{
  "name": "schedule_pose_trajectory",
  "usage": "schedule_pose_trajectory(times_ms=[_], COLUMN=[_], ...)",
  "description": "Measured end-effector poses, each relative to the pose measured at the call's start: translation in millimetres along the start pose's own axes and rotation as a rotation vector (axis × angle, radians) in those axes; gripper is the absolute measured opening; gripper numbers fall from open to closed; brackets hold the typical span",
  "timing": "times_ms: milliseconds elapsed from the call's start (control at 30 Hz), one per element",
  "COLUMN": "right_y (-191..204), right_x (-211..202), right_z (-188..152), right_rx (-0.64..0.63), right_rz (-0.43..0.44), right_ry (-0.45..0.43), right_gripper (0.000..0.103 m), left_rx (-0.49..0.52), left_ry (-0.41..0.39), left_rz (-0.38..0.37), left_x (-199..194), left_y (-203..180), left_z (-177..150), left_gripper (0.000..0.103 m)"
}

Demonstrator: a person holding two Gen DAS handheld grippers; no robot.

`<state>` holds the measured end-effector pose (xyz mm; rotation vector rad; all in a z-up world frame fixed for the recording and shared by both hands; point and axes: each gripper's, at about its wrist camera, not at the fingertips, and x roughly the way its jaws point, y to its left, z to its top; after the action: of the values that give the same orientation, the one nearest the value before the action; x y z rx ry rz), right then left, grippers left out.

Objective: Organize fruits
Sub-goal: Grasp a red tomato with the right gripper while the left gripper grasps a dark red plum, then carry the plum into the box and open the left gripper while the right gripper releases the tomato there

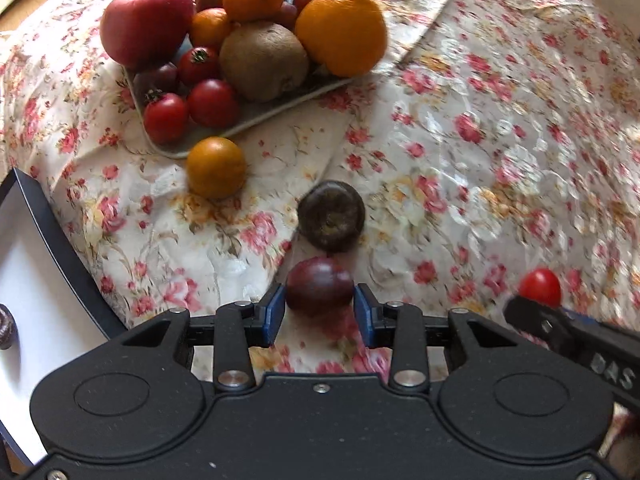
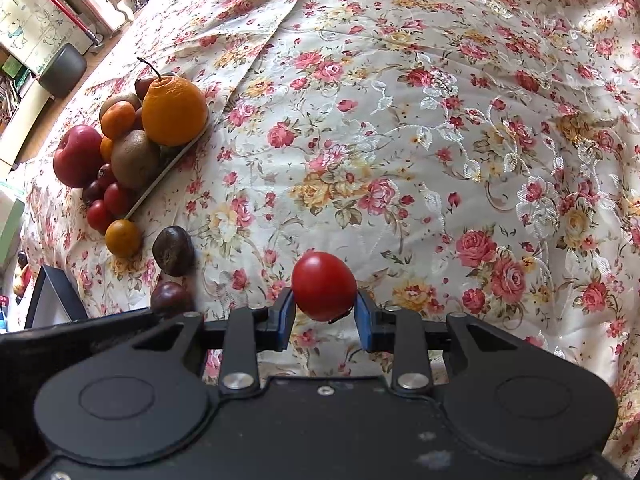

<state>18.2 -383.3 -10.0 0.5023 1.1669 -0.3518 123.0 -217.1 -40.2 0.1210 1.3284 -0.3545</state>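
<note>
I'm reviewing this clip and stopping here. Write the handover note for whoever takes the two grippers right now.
Left gripper: shut on a dark purple fruit, low over the floral cloth.
Right gripper: shut on a red tomato.
Tray, far left: piled with apple, big orange, kiwi, mandarins, tomatoes.
Loose on the cloth: a small orange fruit touching the tray's near corner, and a dark brown round fruit just ahead of the left gripper.
Left to do: place both held fruits, then the two loose ones; where is likely the tray, but not shown.
</note>
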Motion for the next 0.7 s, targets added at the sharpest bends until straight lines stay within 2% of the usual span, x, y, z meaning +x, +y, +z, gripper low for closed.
schedule_pose_trajectory(times_ms=[133, 367, 533, 700], right_y=[0, 9, 27, 60], right_x=[1, 6, 1, -2], right_z=[-1, -5, -13, -27], right_rx=[-0.001, -0.023, -0.070, -0.149], right_rz=[0.002, 0.007, 0.017, 0.041], right_ry=[0.005, 0.022, 0.018, 0.034], right_gripper=[0.032, 0.032, 0.032, 0.032], left_rx=[-0.026, -0.075, -0.116, -0.175], left_ry=[0.037, 0.054, 0.025, -0.011], left_rz=[-0.008, -0.048, -0.040, 0.004], left_x=[14, 3, -27, -61], left_y=[2, 14, 42, 90], left_z=[3, 1, -12, -32], left_gripper=[0.047, 0.046, 0.046, 0.046])
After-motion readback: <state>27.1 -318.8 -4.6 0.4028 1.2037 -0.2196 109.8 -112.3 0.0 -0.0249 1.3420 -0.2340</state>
